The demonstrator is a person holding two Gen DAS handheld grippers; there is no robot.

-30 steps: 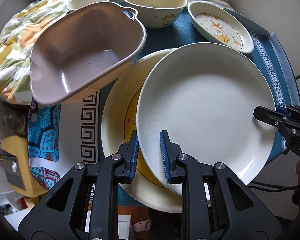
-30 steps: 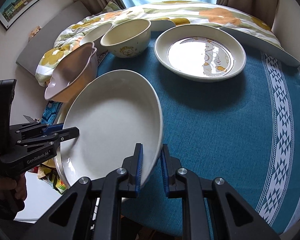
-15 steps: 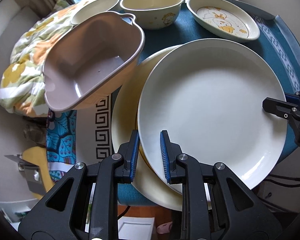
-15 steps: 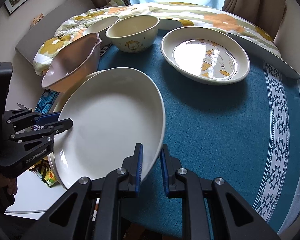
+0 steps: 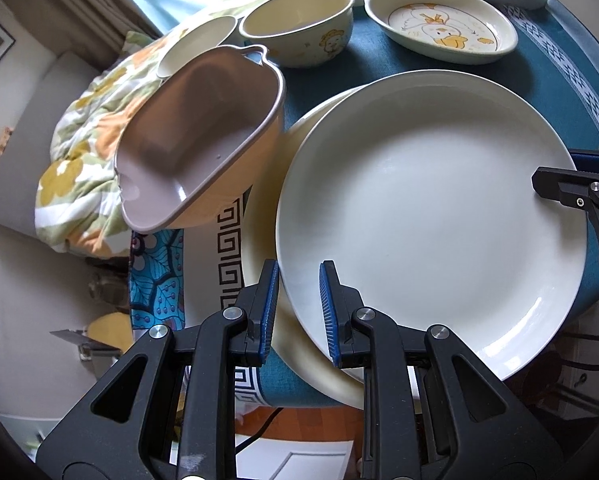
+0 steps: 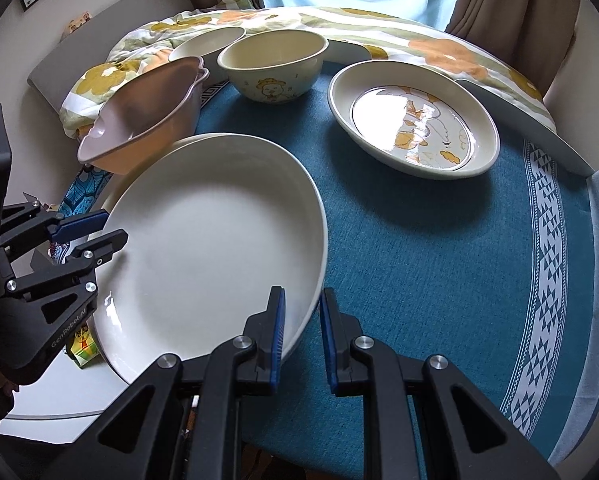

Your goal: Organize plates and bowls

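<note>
A large white plate [image 5: 431,216] [image 6: 215,240] lies on top of a cream plate [image 5: 259,208] with a yellow picture, at the table's near-left edge. My left gripper [image 5: 295,304] straddles the white plate's rim with its jaws slightly apart, not pressing it. My right gripper [image 6: 301,332] straddles the opposite rim, jaws also apart. A pink handled dish [image 5: 199,144] [image 6: 139,120], a cream bowl with a cartoon [image 5: 299,28] [image 6: 273,64], a small cream bowl [image 5: 195,44] [image 6: 207,42] and an oval duck plate [image 5: 443,28] [image 6: 413,120] stand further back.
A teal tablecloth [image 6: 439,260] with a white patterned border covers the round table. A floral quilt [image 6: 419,44] lies along the far edge. The pink dish sits tilted, partly on the quilt and the cream plate's rim.
Both grippers have opened a little around the white plate's rim and pulled back slightly. The white plate has settled lower onto the cream plate.
</note>
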